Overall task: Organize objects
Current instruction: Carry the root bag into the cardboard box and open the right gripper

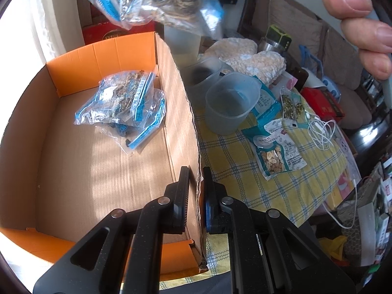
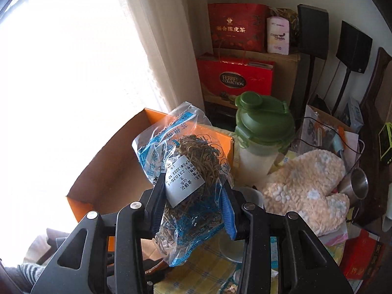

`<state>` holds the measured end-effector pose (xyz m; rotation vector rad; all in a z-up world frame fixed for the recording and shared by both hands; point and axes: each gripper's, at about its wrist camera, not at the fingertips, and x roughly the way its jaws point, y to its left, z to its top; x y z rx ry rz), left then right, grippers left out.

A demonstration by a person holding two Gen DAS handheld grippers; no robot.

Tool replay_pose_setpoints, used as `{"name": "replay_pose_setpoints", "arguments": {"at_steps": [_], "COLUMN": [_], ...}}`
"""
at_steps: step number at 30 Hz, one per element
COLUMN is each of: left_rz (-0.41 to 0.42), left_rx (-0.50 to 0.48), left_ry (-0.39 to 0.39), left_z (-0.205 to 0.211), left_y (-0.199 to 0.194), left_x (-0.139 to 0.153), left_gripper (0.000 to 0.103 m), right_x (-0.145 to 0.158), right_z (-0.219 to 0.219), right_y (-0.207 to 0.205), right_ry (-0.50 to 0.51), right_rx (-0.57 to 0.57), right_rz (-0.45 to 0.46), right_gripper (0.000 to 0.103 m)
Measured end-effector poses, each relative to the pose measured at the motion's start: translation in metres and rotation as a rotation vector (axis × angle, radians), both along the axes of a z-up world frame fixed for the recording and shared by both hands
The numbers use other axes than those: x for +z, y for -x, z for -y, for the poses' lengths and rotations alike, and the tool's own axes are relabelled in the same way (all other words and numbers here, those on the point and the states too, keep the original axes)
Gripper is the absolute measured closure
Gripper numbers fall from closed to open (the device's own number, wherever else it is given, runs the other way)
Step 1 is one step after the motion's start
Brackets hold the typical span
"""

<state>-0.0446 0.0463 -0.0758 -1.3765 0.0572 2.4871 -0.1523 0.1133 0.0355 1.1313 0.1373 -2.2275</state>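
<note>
My left gripper (image 1: 196, 186) is shut on the right wall of an open cardboard box (image 1: 181, 103) with orange flaps. Two clear bags of dried herbs (image 1: 125, 100) with blue print lie on the box floor toward its far right. My right gripper (image 2: 193, 196) is shut on another clear herb bag (image 2: 188, 171) with a white label. That same herb bag (image 1: 156, 2) hangs in the air above the box's far edge in the left wrist view. The box (image 2: 107, 171) lies below and left of the held bag in the right wrist view.
On the yellow checked cloth (image 1: 245, 183) right of the box sit a grey plastic cup (image 1: 230, 103), snack packets (image 1: 276, 147), white earphones (image 1: 321, 129) and fluffy mittens (image 2: 306, 186). A green-lidded shaker bottle (image 2: 262, 132) stands beside the box. Red gift boxes (image 2: 235, 78) stack behind. Fingers (image 1: 355, 12) show top right.
</note>
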Motion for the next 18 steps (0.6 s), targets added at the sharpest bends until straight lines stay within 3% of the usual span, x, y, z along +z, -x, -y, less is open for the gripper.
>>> {"name": "replay_pose_setpoints", "arguments": {"at_steps": [5,11,13,18], "left_rz": [0.000,0.004,0.003,0.004], "left_rx": [0.001,-0.002,-0.003,-0.004], "left_ry": [-0.002,-0.003,-0.002,-0.002], "left_z": [0.001,0.001,0.001,0.001], "left_y": [0.000,0.001,0.000,0.000], "left_x": [0.000,0.000,0.000,0.000], "left_gripper": [0.093,0.093,0.093,0.093], "right_x": [-0.015,-0.038,-0.043,-0.042], "right_z": [0.036,0.065,0.066,0.052], "right_y": [0.006,0.006,0.005,0.003], "right_ry": [-0.005,0.004,-0.012,-0.015], "right_rx": [0.074,0.165,0.169,0.135], "right_rz": [0.026,0.114,0.114,0.095], "right_gripper": [0.061,0.044,0.037,0.037]}}
